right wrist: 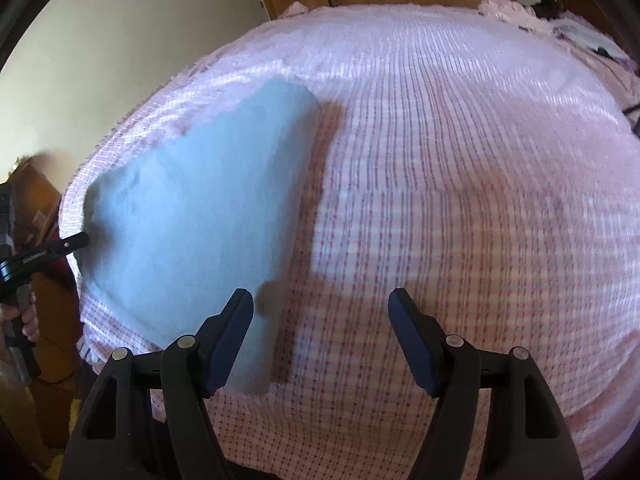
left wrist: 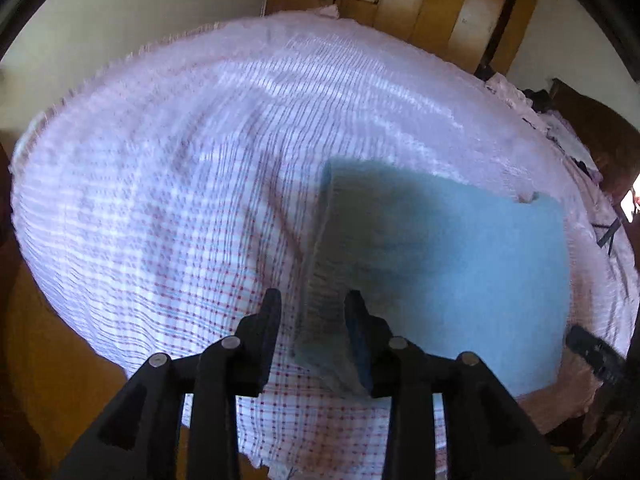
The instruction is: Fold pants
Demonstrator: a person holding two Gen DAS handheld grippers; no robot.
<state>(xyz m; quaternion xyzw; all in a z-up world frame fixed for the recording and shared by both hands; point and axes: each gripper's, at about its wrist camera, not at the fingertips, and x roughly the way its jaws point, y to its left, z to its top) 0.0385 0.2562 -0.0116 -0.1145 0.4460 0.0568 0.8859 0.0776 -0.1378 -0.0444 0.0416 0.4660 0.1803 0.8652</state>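
Note:
The light blue pants lie folded into a flat rectangle on the checked bedspread. In the left wrist view my left gripper stands open, with the ribbed waistband edge of the pants between its fingers and against the right finger. In the right wrist view the pants lie at the left, and my right gripper is open and empty over the bedspread, its left finger over the pants' near corner. The left gripper shows at the pants' far left edge.
The bed fills both views. A wooden wardrobe stands beyond its far side. Clothes and pillows lie at the headboard end. Wooden floor shows beside the bed. A light wall is at the left.

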